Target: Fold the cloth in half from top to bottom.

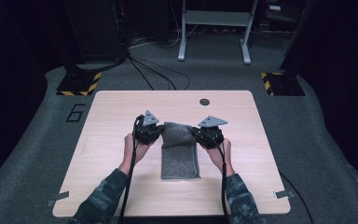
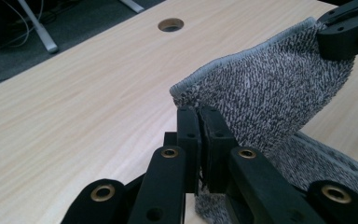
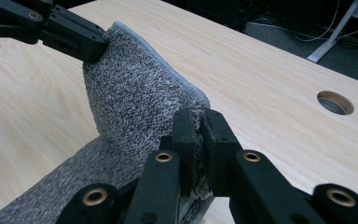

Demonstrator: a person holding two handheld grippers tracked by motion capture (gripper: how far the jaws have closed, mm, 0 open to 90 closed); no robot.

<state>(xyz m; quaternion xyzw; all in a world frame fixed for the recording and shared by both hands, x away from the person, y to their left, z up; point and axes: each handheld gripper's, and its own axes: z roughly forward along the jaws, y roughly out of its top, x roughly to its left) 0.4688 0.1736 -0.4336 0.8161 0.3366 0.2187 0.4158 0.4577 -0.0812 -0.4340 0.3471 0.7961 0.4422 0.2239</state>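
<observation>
A pale wooden tabletop (image 1: 112, 154) with rounded corners stands on a grey carpeted floor (image 1: 321, 154). Near its far edge is a round cable hole (image 1: 204, 101), also seen in the left gripper view (image 2: 170, 24) and the right gripper view (image 3: 335, 102). A grey speckled towel (image 1: 181, 161) lies on the middle of the tabletop, folded into a long strip running towards the person; its far end is lifted off the wood. Small strips of tape (image 1: 283, 194) sit at both near corners.
</observation>
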